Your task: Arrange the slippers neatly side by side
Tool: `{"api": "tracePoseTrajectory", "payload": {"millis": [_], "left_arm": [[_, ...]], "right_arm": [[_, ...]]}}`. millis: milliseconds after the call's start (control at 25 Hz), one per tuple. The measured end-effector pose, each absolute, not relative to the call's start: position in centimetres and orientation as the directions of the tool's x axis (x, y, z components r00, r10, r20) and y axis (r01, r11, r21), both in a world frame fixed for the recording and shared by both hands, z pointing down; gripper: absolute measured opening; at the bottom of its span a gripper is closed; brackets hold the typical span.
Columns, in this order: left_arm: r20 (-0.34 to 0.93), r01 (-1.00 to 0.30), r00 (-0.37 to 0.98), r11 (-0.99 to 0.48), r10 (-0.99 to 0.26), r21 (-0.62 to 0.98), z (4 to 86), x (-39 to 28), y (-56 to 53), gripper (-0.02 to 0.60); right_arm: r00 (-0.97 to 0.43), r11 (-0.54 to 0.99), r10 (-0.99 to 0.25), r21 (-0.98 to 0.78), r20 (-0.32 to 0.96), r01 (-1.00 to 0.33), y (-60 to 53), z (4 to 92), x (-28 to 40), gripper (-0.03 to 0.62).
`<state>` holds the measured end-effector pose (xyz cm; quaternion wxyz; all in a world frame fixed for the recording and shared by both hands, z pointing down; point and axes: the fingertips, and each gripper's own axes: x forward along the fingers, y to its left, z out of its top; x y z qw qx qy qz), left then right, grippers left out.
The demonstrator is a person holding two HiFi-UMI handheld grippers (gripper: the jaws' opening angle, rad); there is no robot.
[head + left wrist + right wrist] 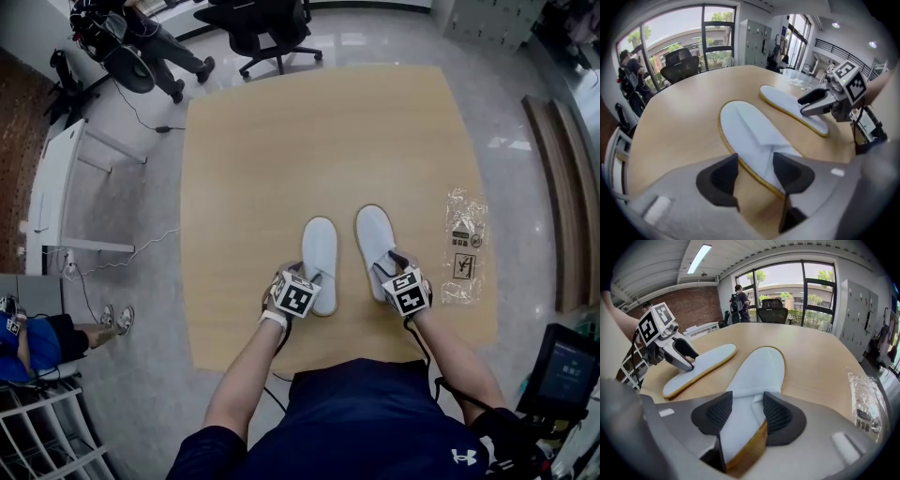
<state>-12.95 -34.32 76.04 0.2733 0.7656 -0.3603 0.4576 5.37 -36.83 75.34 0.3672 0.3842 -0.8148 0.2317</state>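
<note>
Head view: your right gripper (pixel 389 270) fingers clamp the right slipper (pixel 374 232) at its heel; left gripper (pixel 311 281), fingers released, straddles the left slipper (pixel 320 246).

Slippers (pixel 320 246) white matt cloth; table (pixel 281 169) smooth light wood

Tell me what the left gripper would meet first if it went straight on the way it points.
The left gripper would probably meet the heel of the nearer white slipper, just ahead.

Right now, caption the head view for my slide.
Left gripper open at the heel of the left slipper, right gripper clamping the heel of the right slipper, on a wooden table.
</note>
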Motion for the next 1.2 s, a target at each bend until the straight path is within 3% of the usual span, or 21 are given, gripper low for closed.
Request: {"api": "tracePoseTrajectory", "payload": {"millis": [1200], "left_arm": [[0.906,-0.846,0.290,-0.525,-0.308,0.092,75.7,-9.9,-33.2,0.238]], "right_arm": [[-0.463,0.580,-0.413,-0.166,0.784,-0.797,-34.1,74.8,1.7,0.216]]}}
